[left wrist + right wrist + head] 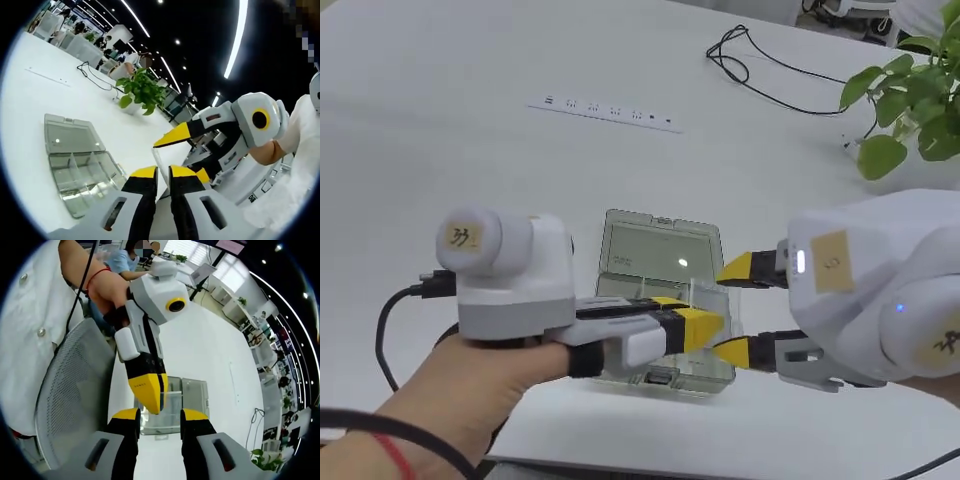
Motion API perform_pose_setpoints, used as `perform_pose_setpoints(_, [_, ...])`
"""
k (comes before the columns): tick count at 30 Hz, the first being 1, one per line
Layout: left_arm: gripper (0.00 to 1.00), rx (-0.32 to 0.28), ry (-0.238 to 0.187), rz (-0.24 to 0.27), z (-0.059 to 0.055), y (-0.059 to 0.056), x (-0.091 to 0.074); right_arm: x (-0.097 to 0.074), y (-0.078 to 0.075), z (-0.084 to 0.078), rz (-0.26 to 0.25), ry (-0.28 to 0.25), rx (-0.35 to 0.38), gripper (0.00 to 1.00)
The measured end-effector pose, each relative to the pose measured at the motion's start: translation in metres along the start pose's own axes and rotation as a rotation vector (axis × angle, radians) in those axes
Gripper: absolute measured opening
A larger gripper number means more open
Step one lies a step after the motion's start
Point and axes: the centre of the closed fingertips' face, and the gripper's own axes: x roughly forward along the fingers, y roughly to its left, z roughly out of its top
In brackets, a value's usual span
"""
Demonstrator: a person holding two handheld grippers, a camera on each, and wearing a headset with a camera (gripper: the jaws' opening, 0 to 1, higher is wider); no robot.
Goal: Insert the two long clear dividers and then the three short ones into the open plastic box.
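Pinching what looks like a clear divider [167, 159] in the left gripper [715, 325], jaws closed to a thin slit, directly over the front part of the open box [650, 250]. Facing it tip to tip with the right gripper [718, 312], jaws spread wide, nearly touching. Likely calls for lowering straight down from the left jaws into a slot. Cannot tell which slot, nor which way the long edge runs. Box flat on the white surface [470, 150], under both sets of jaws.
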Motion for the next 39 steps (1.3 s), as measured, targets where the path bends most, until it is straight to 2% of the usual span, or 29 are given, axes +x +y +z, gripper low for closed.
perform_pose_setpoints(10, [0.01,-0.058,-0.009,-0.019,-0.0013,-0.0036,0.0011,-0.0014,0.0000,-0.0008,-0.012,0.008,-0.012,0.32])
perform_pose_setpoints(15, [0.00,-0.142,-0.029,-0.026,-0.0007,-0.0001,-0.0001,-0.0023,-0.0007,-0.0002,-0.021,0.011,-0.023,0.33])
perform_pose_setpoints(28, [0.00,-0.237,-0.053,-0.026,-0.0010,0.0017,0.0029,-0.0026,-0.0017,-0.0024,-0.031,0.033,-0.076,0.33])
perform_pose_setpoints(36, [0.00,-0.220,-0.058,-0.013,-0.0008,0.0041,0.0028,-0.0034,-0.0042,-0.0005,-0.030,0.025,-0.073,0.35])
perform_pose_setpoints(37, [0.00,-0.183,-0.045,-0.007,-0.0024,0.0057,0.0016,-0.0050,-0.0060,0.0006,-0.031,0.015,-0.065,0.35])
perform_pose_setpoints(39, [0.00,-0.142,-0.026,-0.003,-0.0050,0.0063,-0.0001,-0.0081,-0.0060,0.0065,0.001,-0.044,0.017,0.35])
